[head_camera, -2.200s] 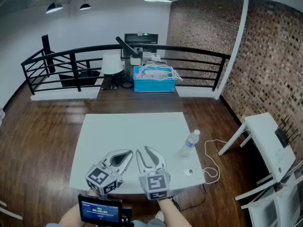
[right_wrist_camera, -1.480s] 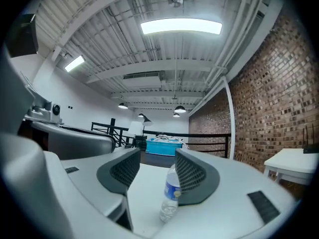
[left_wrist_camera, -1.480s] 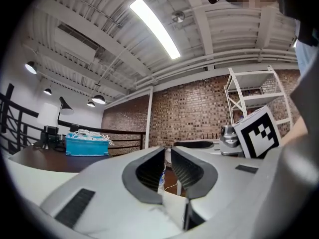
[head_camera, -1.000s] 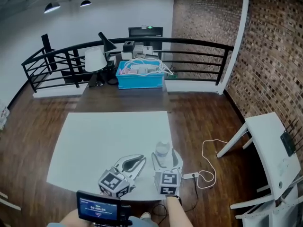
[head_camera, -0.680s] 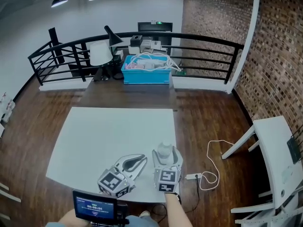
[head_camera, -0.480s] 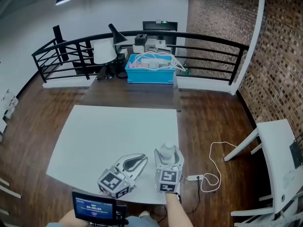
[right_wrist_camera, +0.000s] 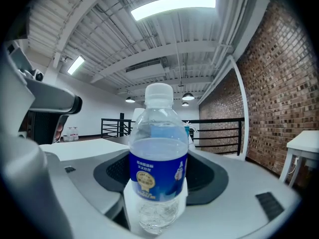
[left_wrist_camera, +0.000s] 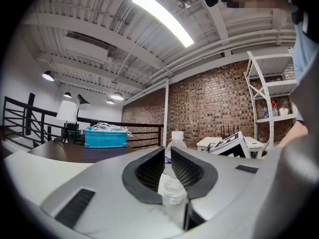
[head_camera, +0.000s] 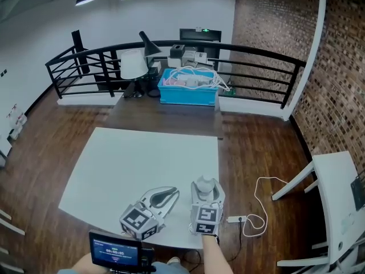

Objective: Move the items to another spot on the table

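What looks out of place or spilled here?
Nothing spilled: the water bottle stands upright between the right gripper's jaws, which have just been closing on it. Only a loose white cable trails on the floor beside the table.

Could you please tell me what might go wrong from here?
The jaws of the right gripper have just been closing on the blue-labelled clear plastic water bottle; a loose hold could let it slip. It stands near the edge of the white table, so a nudge might send it off.
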A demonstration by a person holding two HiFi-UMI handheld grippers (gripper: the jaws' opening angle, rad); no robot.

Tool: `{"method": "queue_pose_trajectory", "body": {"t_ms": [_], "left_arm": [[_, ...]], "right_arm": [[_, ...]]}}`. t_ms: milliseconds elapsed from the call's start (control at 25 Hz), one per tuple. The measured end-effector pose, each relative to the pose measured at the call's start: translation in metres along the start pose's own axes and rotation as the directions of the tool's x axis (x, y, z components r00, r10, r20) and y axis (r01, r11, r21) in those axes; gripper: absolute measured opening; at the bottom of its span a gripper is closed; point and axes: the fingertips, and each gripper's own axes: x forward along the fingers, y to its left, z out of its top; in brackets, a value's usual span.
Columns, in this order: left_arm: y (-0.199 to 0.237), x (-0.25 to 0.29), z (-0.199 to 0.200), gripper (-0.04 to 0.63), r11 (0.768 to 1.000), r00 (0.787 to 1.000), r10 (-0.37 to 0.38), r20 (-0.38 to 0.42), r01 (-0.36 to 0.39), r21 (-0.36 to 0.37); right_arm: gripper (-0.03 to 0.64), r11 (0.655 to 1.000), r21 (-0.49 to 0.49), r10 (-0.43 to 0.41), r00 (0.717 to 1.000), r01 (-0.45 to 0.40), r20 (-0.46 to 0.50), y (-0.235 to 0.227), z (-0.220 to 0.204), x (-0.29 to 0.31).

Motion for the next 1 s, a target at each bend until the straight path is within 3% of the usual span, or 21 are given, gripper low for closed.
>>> {"method": "queue_pose_trajectory", "body": {"t_ms": [280,640,1000], "left_arm": [[0.000,0.001,0.012,0.049,1.000,1.000,-0.007,0.016,0.008,-0.010],[0.006,0.001,0.036,0.029,1.000,0.999,-0.012,0.030,0.011,0.024],[0.014,-0.008,0.060,0.014,0.999,0.997,0.017,0.071,-0.020,0.037]], "right_arm": [[0.287,1.000,-0.025,0.003,1.000,-0.002,0.014,-0.002,0.025,-0.006],[0.288,0.999,-0.041,-0.008,0.998,0.011,0.064,-0.003,0.090,-0.024],[0.288,0.996,-0.086,0.018,0.996,-0.011,0.085,0.010,0.129,-0.033]]}}
